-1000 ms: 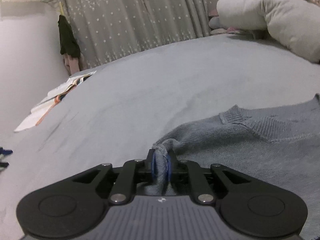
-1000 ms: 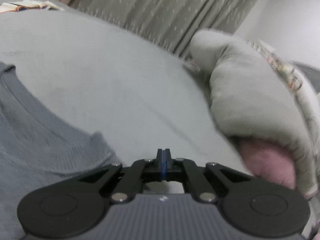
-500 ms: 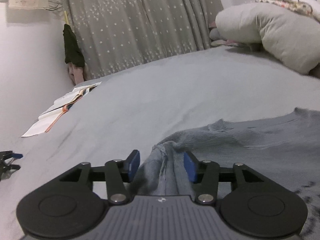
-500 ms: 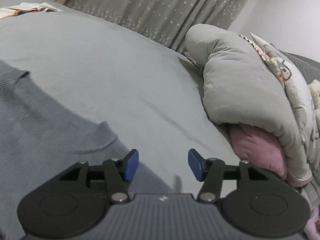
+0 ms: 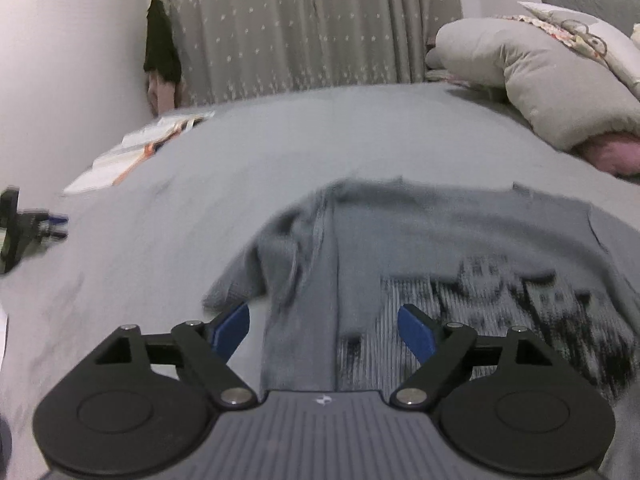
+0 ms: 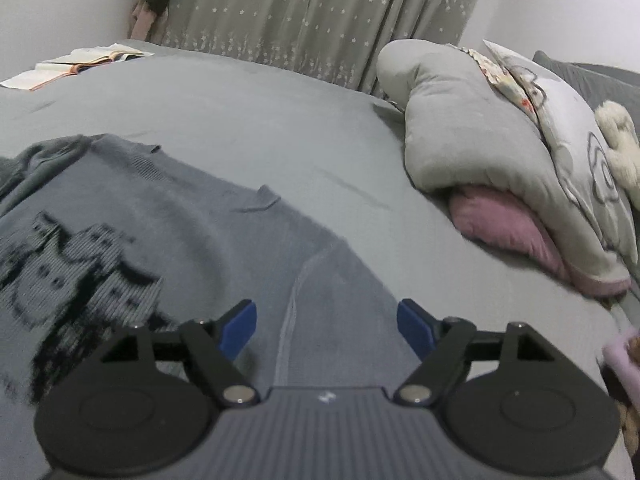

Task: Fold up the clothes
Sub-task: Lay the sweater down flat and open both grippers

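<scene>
- The left gripper [image 5: 324, 326] and right gripper [image 6: 326, 326] are seen with jaws opening, nothing pinched, presumably so the cloth lies released.
- The grey sweater [image 6: 208, 232] is spread flat on the bed [image 6: 248, 112].
- Pillows [image 6: 460, 128] are piled beyond, clear of the folding space.

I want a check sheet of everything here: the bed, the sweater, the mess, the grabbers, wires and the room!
Surface: grey bed, smooth.
Job's things: grey sweater with dark knit picture, lying spread out, left sleeve bunched.
Clutter: open book; pillows; pink cushion; black clamp.
Grippers: left gripper and right gripper both opening, fingers off the sweater below.
Cables: nothing seen.
Surroundings: starred curtain, white wall, dark garment hanging.
</scene>
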Motion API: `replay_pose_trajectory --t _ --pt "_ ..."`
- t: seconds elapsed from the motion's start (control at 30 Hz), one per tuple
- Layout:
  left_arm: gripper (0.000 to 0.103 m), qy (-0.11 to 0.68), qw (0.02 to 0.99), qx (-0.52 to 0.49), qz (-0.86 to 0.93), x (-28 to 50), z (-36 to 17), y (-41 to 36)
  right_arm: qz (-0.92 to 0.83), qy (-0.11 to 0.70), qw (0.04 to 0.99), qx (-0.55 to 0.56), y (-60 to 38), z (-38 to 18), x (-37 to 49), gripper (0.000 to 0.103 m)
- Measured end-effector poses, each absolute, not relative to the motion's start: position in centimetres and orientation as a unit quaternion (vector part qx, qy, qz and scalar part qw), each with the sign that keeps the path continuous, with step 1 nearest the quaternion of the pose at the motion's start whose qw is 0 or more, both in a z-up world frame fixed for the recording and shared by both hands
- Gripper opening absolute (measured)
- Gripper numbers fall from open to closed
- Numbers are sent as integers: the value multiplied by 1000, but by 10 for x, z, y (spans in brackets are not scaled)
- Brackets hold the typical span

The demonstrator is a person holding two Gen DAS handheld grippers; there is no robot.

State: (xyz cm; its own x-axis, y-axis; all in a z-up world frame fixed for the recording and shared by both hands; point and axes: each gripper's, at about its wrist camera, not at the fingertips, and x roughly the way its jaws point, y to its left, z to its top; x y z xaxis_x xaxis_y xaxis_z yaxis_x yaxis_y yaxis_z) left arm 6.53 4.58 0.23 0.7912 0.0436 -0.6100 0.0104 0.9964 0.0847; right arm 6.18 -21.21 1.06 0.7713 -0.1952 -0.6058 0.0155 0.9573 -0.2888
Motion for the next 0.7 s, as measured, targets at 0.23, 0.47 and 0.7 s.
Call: replay_pose_trajectory --t 0.23,0.47,0.7 --pt "81 357 934 -2 17 18 -26 62 -53 344 933 -92 -219 9 15 78" --pt "82 357 933 -37 22 -13 -30 62 -40 359 932 -36 -221 -7 -26 78" --pt "82 351 934 -65 29 -30 -29 66 -35 378 925 -7 -225 -28 -53 79"
